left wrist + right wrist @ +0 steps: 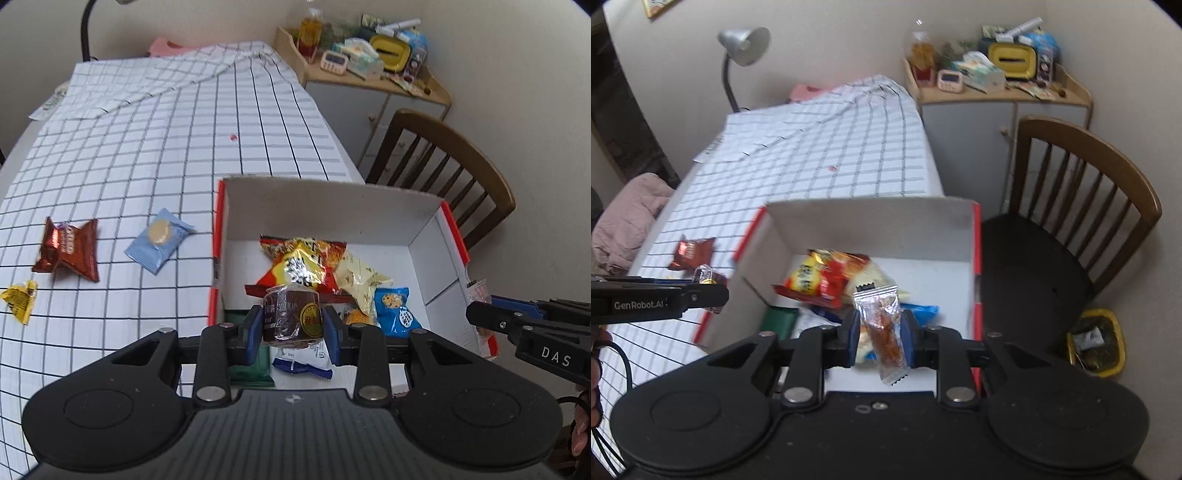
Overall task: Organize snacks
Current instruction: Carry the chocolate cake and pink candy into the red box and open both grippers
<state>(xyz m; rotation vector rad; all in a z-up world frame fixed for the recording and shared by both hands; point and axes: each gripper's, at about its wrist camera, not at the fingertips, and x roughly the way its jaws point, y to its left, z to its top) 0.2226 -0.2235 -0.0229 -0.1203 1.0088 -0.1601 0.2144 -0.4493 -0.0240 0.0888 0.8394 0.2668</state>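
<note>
A white box with red edges (332,203) stands at the table's right edge and holds several snack packets. My left gripper (292,325) is shut on a brown round cake in clear wrap (291,317), held over the box. My right gripper (880,332) is shut on a clear packet of reddish snack (884,328), also over the box (871,218). In the left wrist view the right gripper (480,314) shows at the box's right wall. On the cloth lie a brown packet (68,249), a light blue packet (159,235) and a small yellow packet (20,301).
The table has a white checked cloth (155,147). A wooden chair (1082,206) stands right of the box. A cabinet with clutter (997,85) is behind it. A desk lamp (742,48) stands at the far end. A yellow bin (1097,343) is on the floor.
</note>
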